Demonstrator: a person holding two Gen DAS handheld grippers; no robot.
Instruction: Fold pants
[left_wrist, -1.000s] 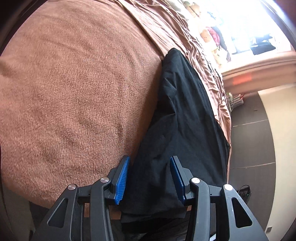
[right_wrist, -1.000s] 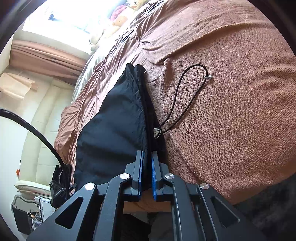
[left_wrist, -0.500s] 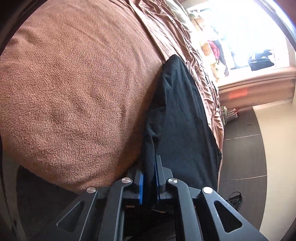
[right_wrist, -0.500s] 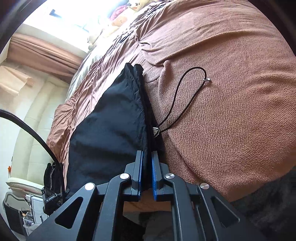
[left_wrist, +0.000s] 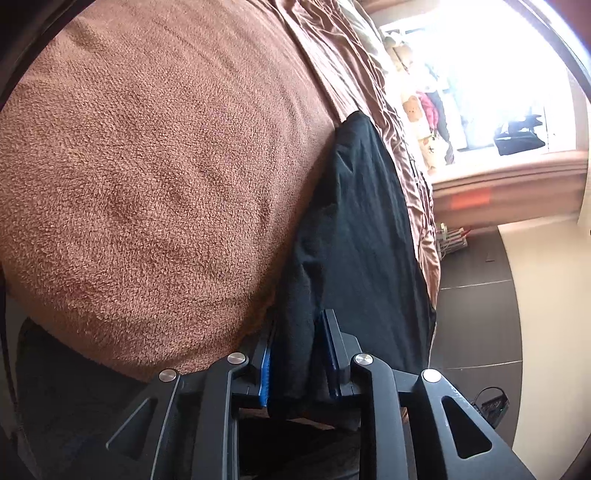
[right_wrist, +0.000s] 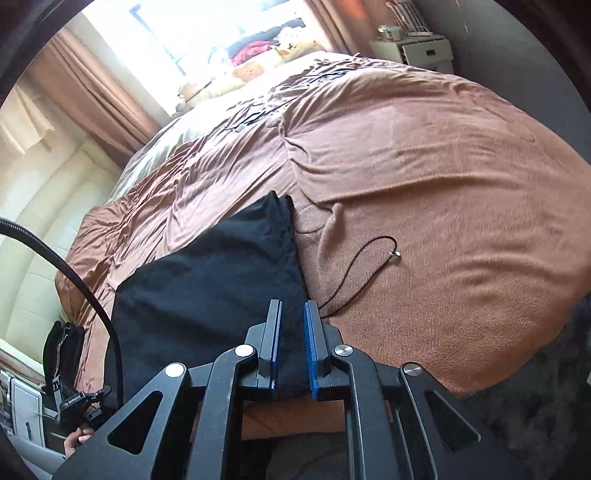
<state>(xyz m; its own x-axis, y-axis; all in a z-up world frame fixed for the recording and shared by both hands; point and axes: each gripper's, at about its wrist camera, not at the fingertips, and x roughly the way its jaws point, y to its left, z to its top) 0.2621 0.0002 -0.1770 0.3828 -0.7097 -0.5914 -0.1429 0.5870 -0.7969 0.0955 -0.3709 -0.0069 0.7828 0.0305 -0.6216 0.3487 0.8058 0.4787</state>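
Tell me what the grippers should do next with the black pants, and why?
Probably lift together and carry that end over. Both the left gripper and right gripper have the pants between them, though they are opening slightly, and the pants lie long on the blanket.

The pants (right_wrist: 207, 280) lie on the blanket (right_wrist: 424, 206) near the bed's near edge; in the right wrist view the blanket spreads to their right and behind them; a cord (right_wrist: 354, 269) runs from the pants' near right corner out onto the blanket, its bead end lying apart from the pants; stuffed toys (right_wrist: 251, 70) sit at the far end of the bed below the window (right_wrist: 192, 33); a nightstand (right_wrist: 421, 50) stands beyond the bed's far right corner; in the left wrist view the pants (left_wrist: 362, 229) lie right of the blanket (left_wrist: 155, 177), with floor (left_wrist: 476, 306) further right.
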